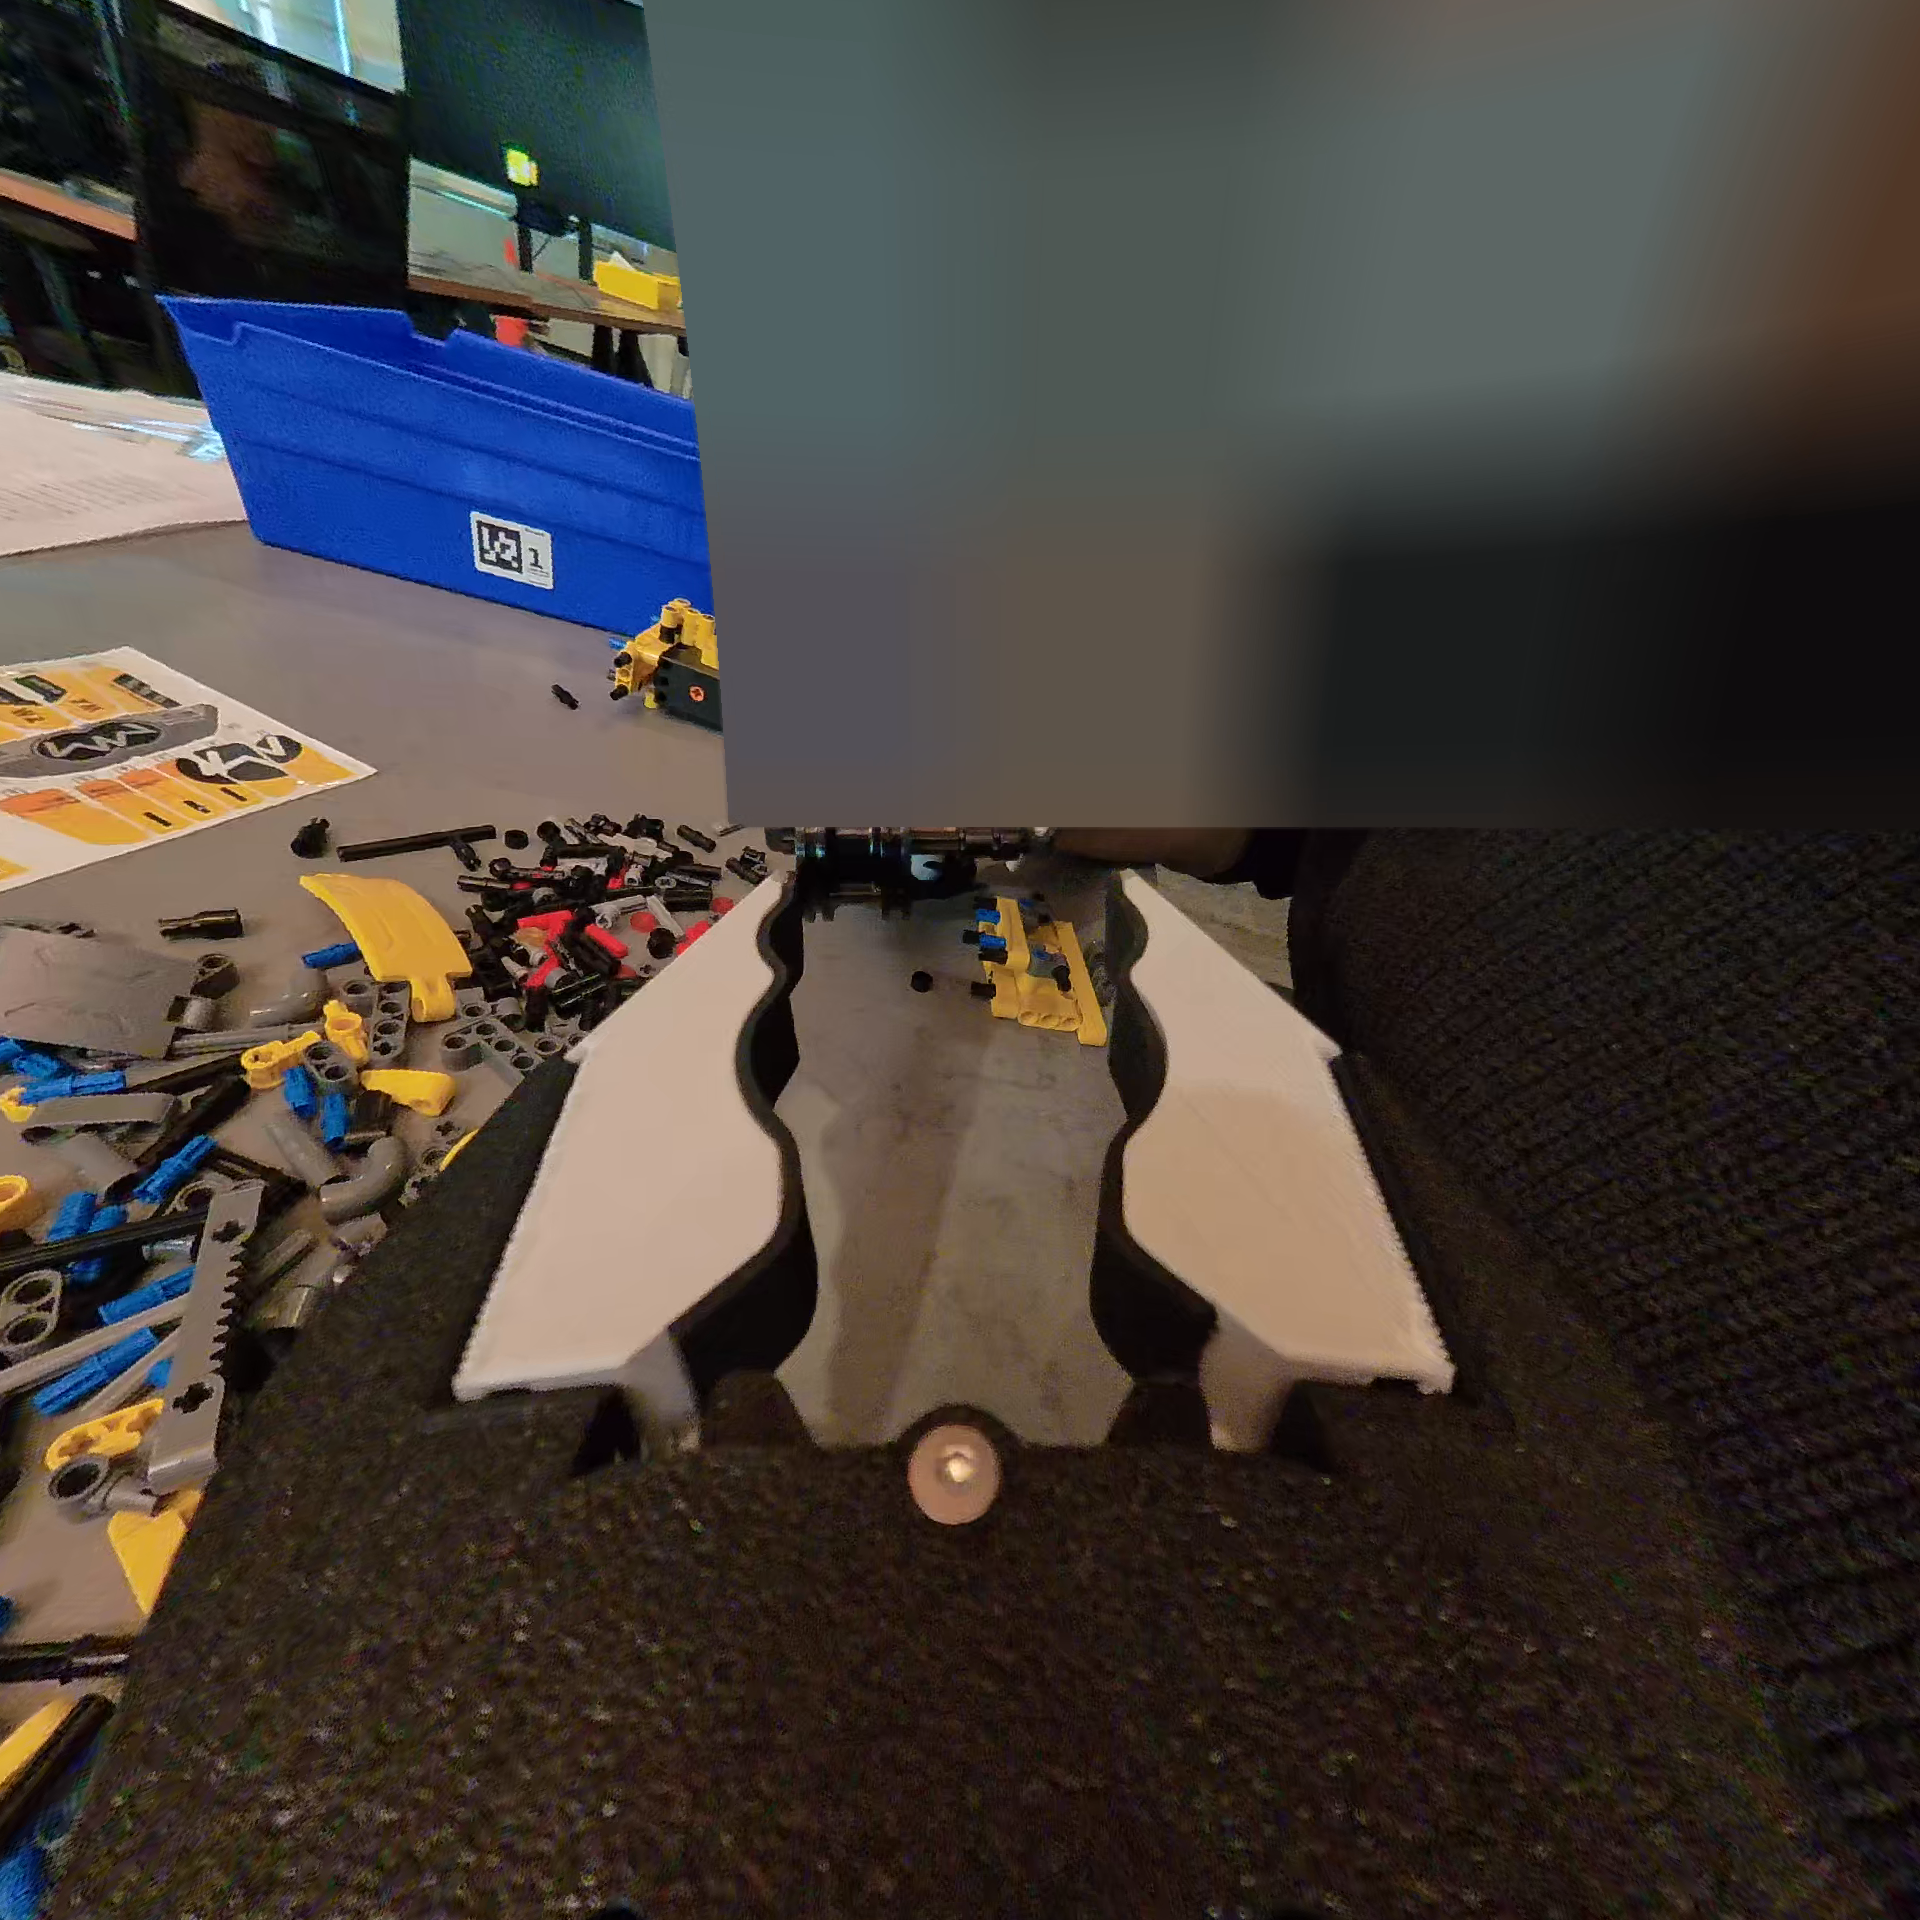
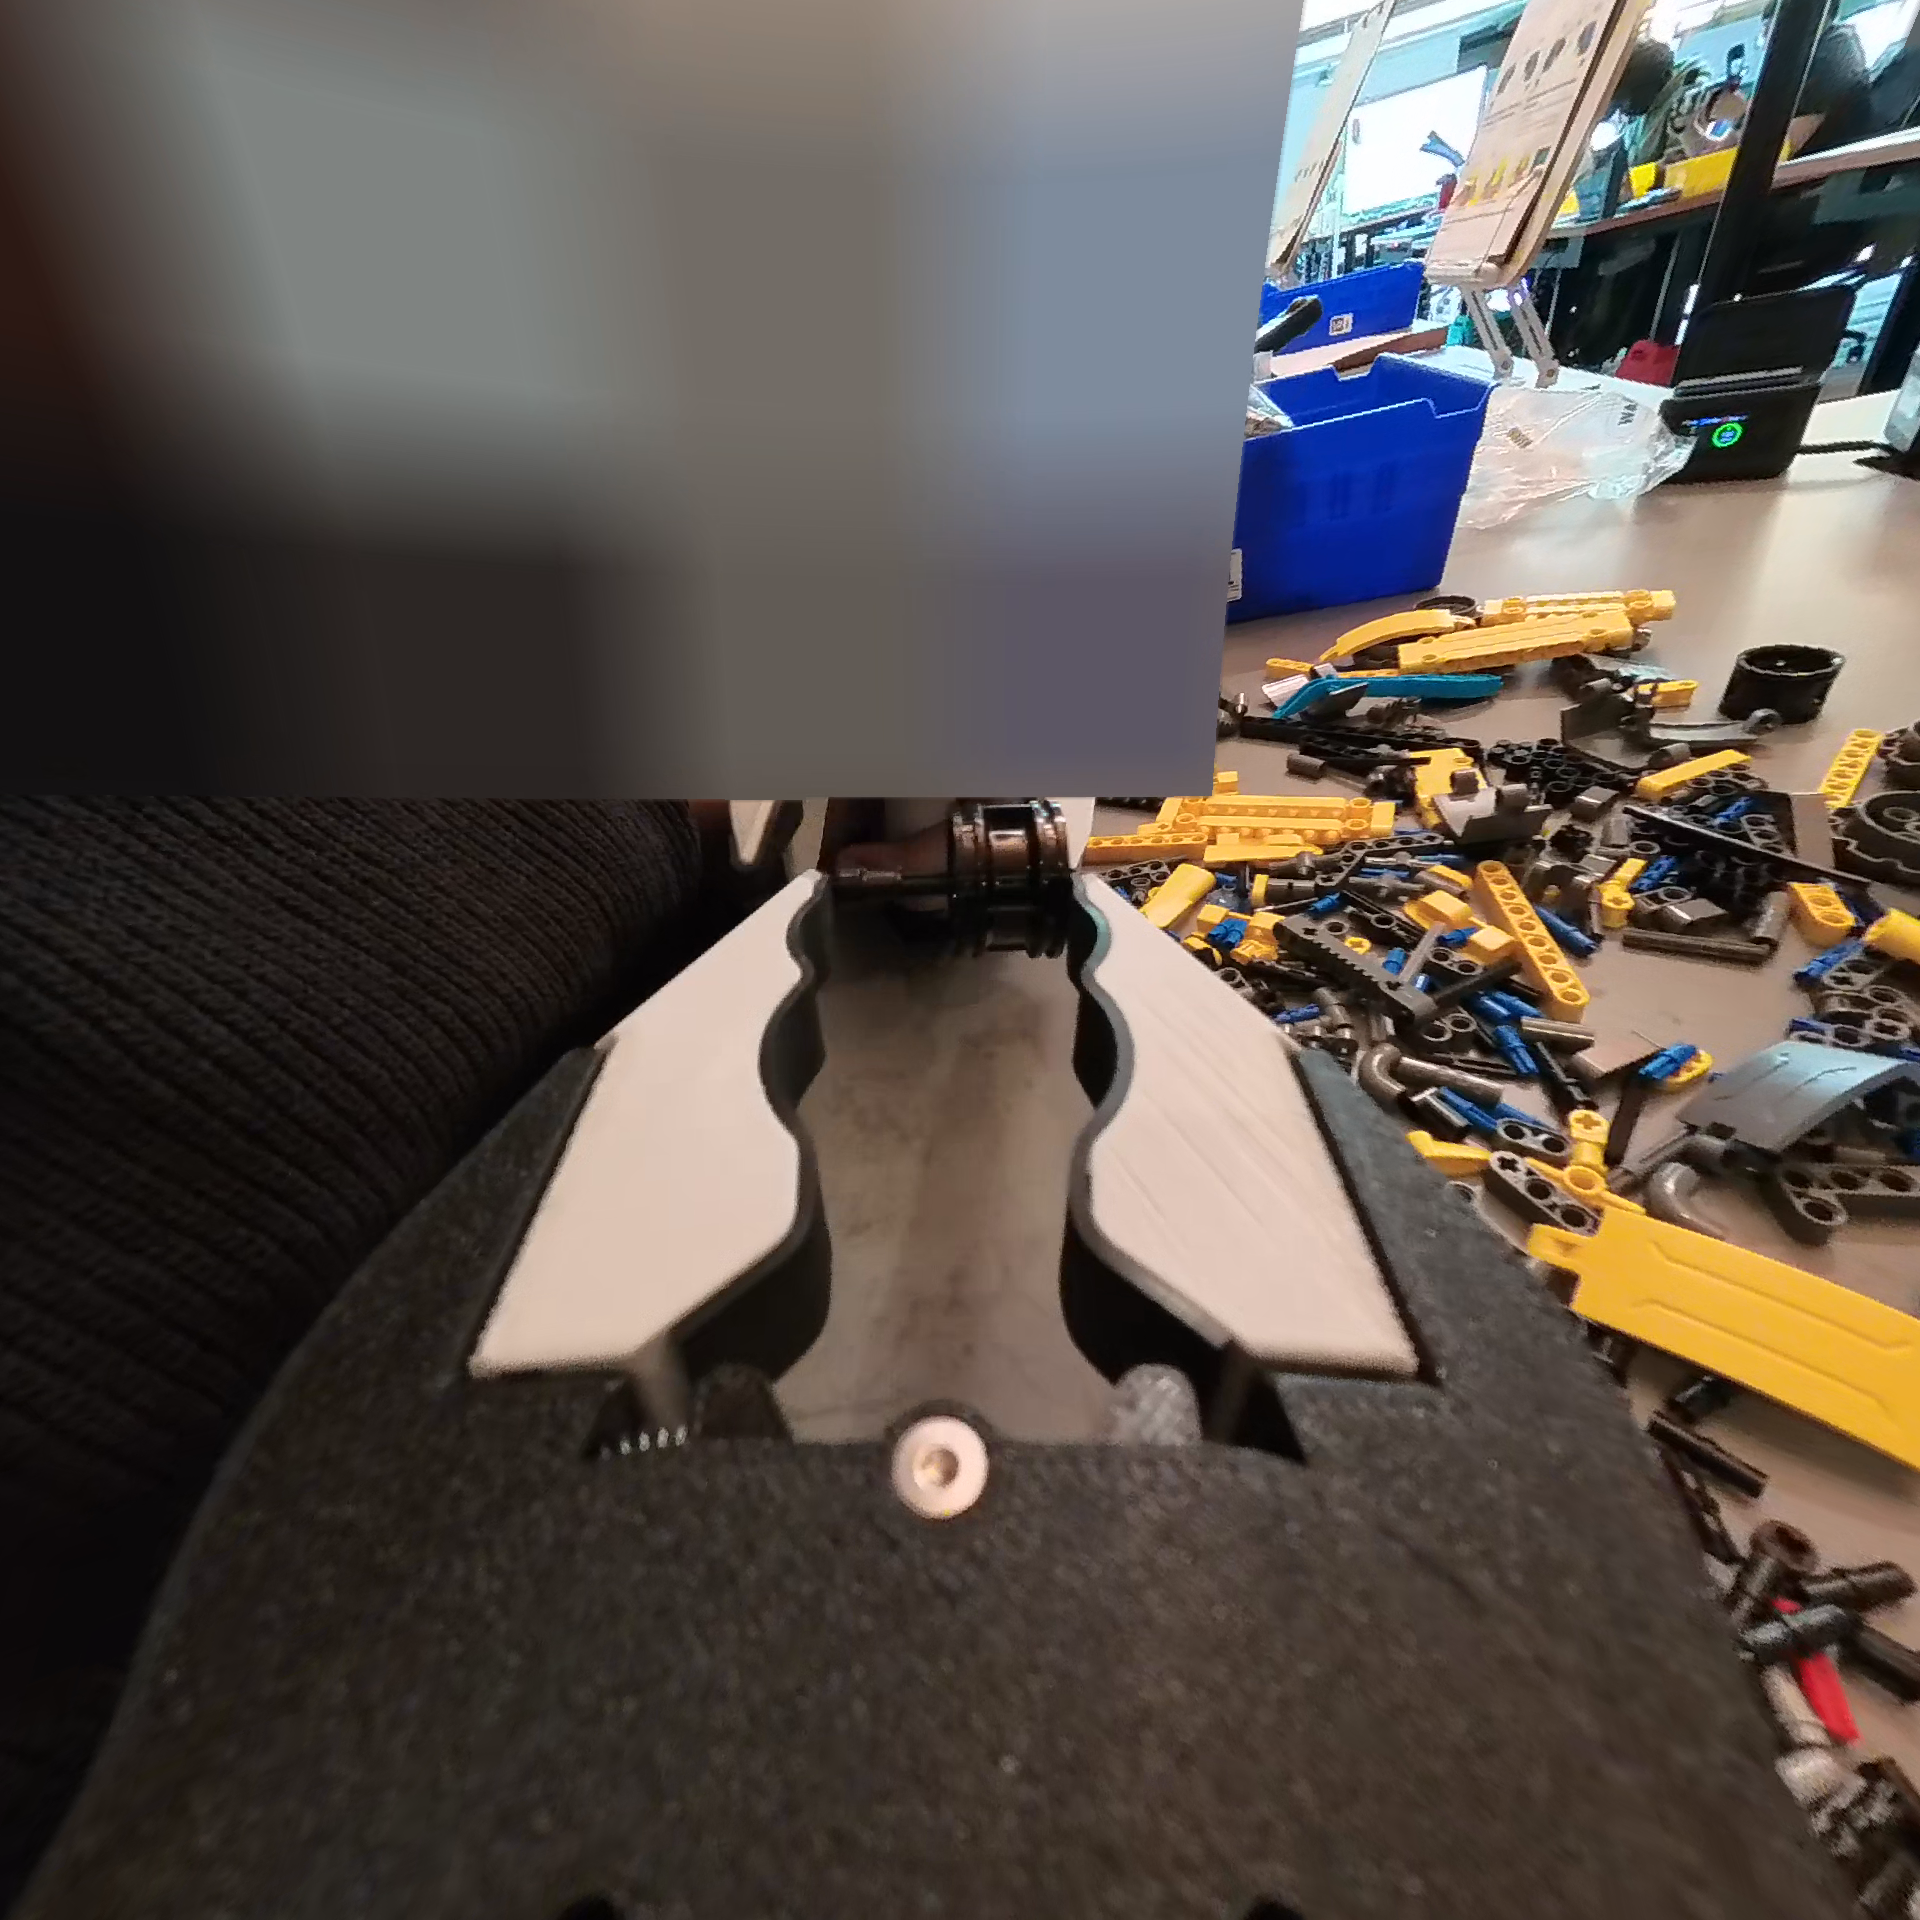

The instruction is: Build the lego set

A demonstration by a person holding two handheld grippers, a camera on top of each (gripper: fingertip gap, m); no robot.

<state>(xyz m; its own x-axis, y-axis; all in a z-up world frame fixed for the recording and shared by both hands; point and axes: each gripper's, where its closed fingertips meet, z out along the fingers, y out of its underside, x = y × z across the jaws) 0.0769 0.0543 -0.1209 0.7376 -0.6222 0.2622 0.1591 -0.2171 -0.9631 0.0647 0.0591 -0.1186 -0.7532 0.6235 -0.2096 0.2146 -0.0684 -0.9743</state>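
My left gripper (image 1: pixel 956 883) has white fingers set partway apart, and it is shut on a black multi-part building-toy piece (image 1: pixel 904 847) held across the tips. The blur patch cuts off the top of the piece. A small yellow assembly with blue pins (image 1: pixel 1039 982) lies on the table just beyond. My right gripper (image 2: pixel 951 883) is shut on a black ribbed cylindrical piece (image 2: pixel 1003 862) that spans the gap between its tips. A brownish stub (image 2: pixel 894 857) sticks out of that piece's left side. A black knit sleeve (image 2: pixel 312 1039) lies close on the left.
Loose yellow, black, grey and blue toy parts (image 1: pixel 312 1091) cover the grey table left of my left gripper and lie right of my right gripper (image 2: pixel 1507 935). A blue bin (image 1: pixel 468 457), a sticker sheet (image 1: pixel 135 758) and a long yellow panel (image 2: pixel 1745 1320) are nearby. My two grippers' fingertips are within a few centimetres of each other.
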